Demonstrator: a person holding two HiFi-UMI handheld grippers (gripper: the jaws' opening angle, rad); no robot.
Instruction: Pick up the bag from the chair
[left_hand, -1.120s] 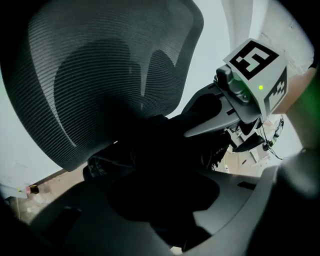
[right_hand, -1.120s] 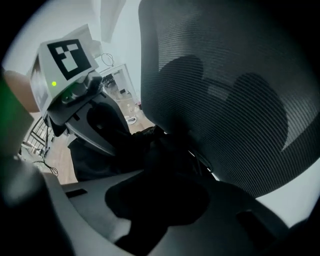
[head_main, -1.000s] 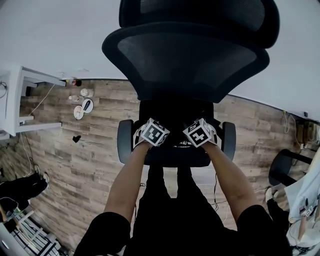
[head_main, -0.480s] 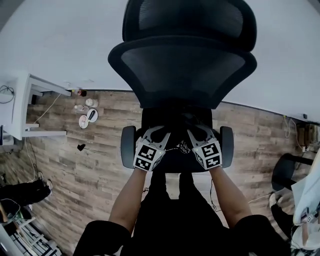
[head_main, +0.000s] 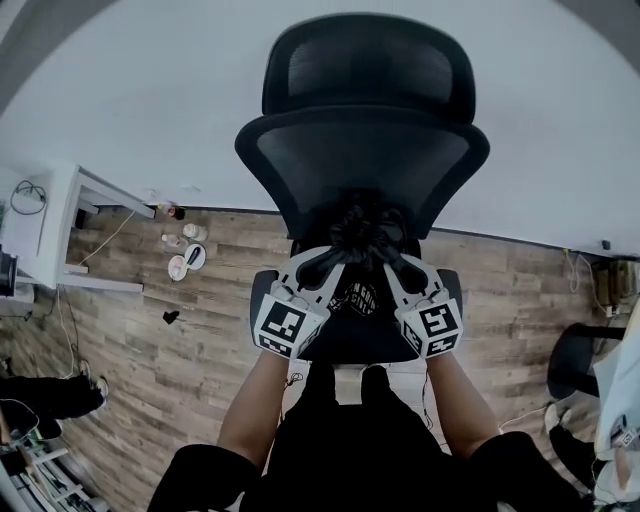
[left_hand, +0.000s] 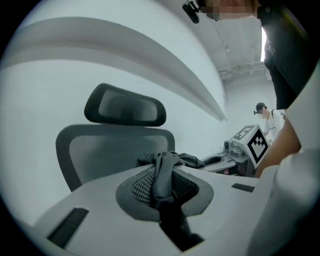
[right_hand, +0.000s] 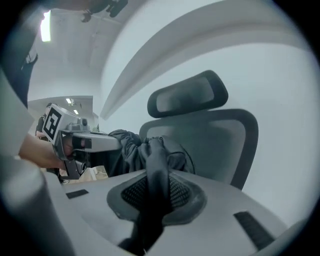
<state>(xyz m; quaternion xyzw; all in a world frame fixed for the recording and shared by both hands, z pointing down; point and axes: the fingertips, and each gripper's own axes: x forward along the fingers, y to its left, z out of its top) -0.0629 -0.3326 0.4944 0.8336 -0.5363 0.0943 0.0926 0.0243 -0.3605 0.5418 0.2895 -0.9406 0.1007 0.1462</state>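
Fingers (left_hand: 90, 210) of the left gripper (head_main: 335, 262) are pressing together on a twisted strip of the bag (left_hand: 162, 172), the dark cloth running down through the gap between them. Those of the right gripper (head_main: 392, 262) are pinching a like fold of the same bag, which bunches just beyond them in front of the chair (head_main: 365, 150) back.

Over the last second both grippers have been coming up and forward from low over the seat, and the bag's gathered top is now standing raised between them, against the lower backrest in the head view. That suggests the grasp has been made on both sides and the lift is under way. Whether the bag's bottom is already hanging clear of the seat or is still resting on it cannot be told, since the grippers and arms are covering that part.
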